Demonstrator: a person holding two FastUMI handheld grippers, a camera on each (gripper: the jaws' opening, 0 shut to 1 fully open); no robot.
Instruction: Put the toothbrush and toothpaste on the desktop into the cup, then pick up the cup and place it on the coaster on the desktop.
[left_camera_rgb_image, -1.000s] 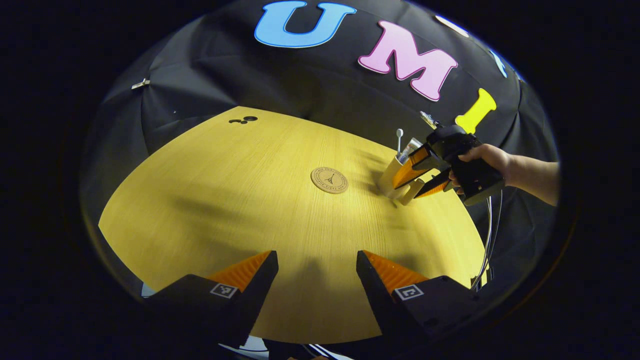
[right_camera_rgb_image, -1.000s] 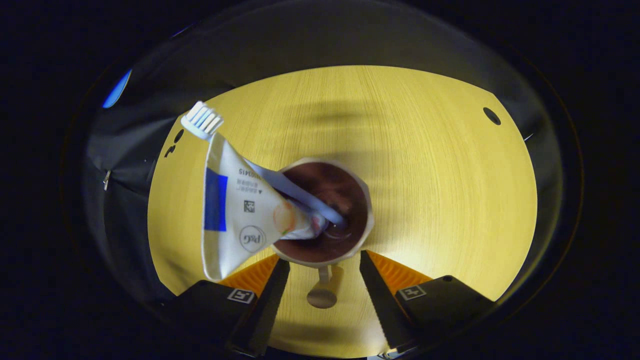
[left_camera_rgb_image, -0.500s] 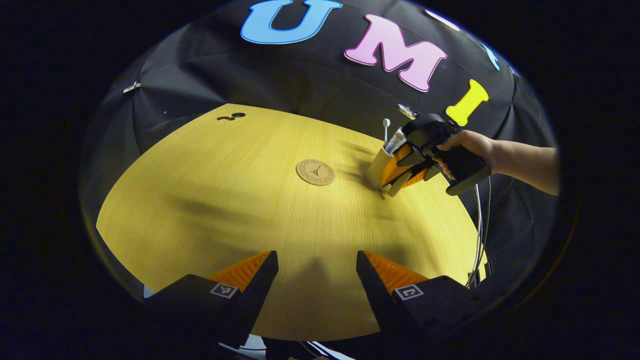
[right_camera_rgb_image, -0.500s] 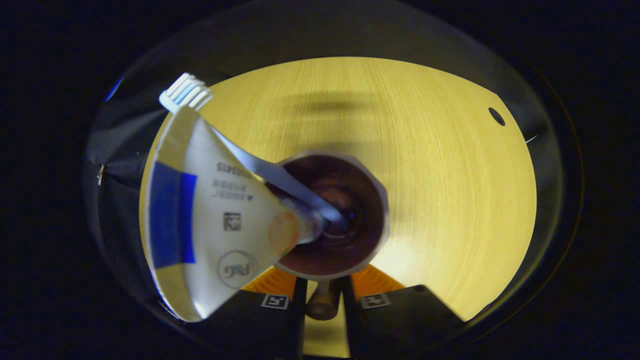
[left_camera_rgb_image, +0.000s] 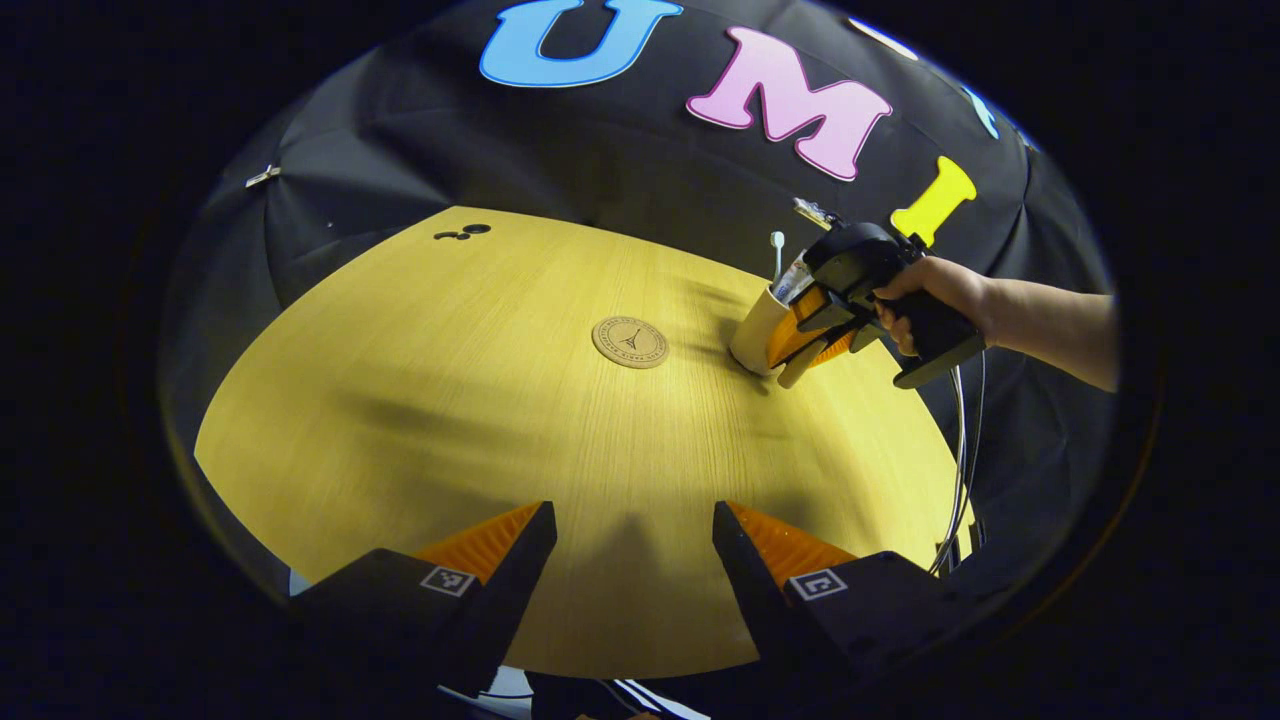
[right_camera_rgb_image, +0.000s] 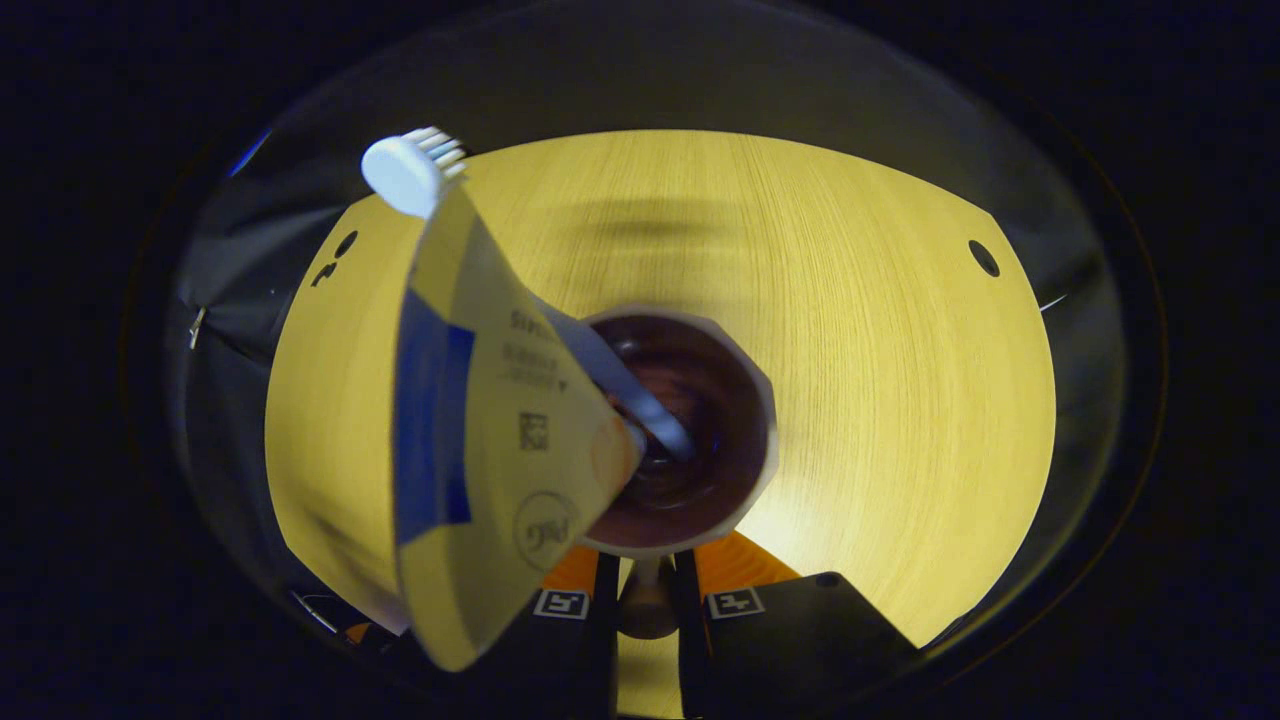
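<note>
Your right gripper (right_camera_rgb_image: 645, 590) is clamped on the handle (right_camera_rgb_image: 648, 600) of the cup (right_camera_rgb_image: 752, 470), which holds the toothpaste tube (right_camera_rgb_image: 480, 430) and toothbrush (right_camera_rgb_image: 405, 175). Your left gripper (left_camera_rgb_image: 634, 545) hangs with fingers apart above the wooden desktop (left_camera_rgb_image: 450, 400). Farther off lies the coaster (left_camera_rgb_image: 630, 342), near the cup.

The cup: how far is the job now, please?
Done: the toothbrush and toothpaste stand in the cup. In hand: the right gripper is shut on the cup's handle. Left: carrying the cup onto the coaster, which lies bare beside it. The left gripper hangs open.
</note>
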